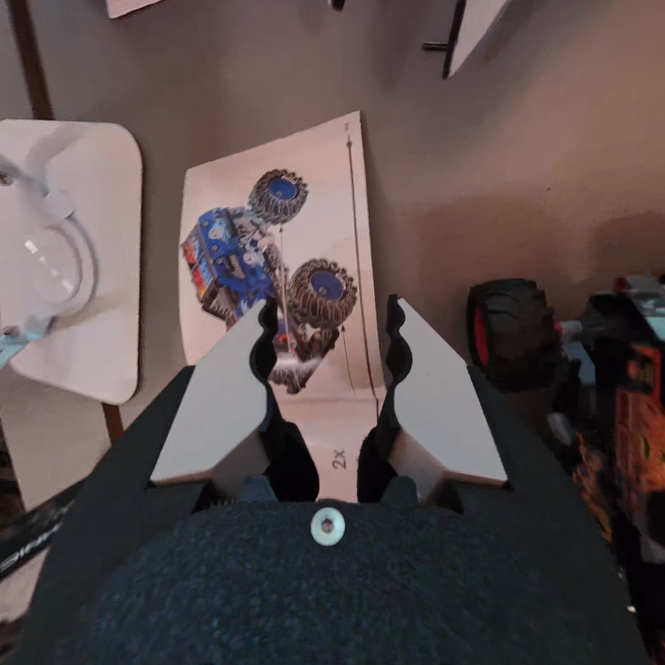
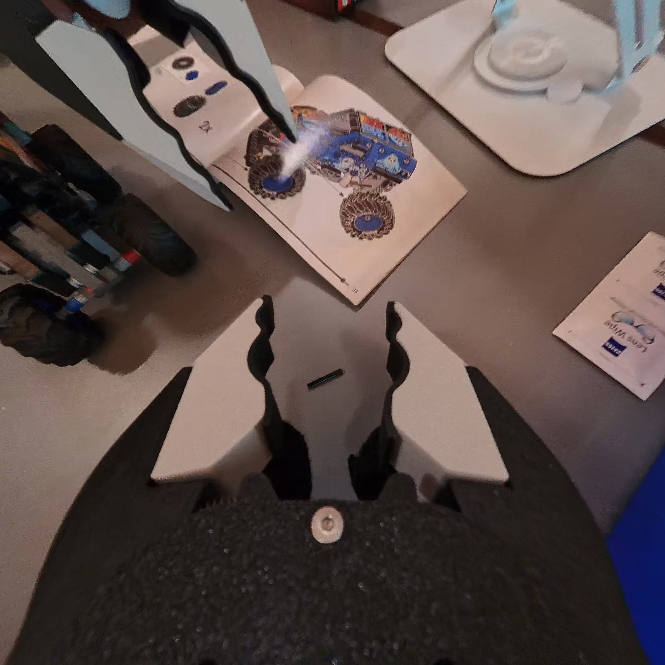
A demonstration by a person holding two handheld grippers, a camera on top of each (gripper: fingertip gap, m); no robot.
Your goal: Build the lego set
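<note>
My left gripper (image 1: 331, 306) is open and empty, hovering above the open instruction booklet (image 1: 316, 223), whose page shows a blue monster truck. The built lego truck (image 1: 575, 345), black and orange with black tyres and a red hub, stands to its right. My right gripper (image 2: 329, 306) is open and empty above the grey table. A small black lego pin (image 2: 325, 379) lies on the table between its fingers. In the right wrist view the booklet (image 2: 360, 180) lies ahead, the truck (image 2: 72, 244) stands at the left, and the left gripper (image 2: 252, 165) reaches over the booklet.
A white tray (image 1: 108, 252) with a clear plastic item lies left of the booklet; it also shows in the right wrist view (image 2: 539, 126). A white printed packet (image 2: 619, 324) lies at the right. A blue thing (image 2: 644, 539) sits at the right edge. To the white printed packet (image 2: 619, 324): right tips about 15 cm, left tips about 25 cm.
</note>
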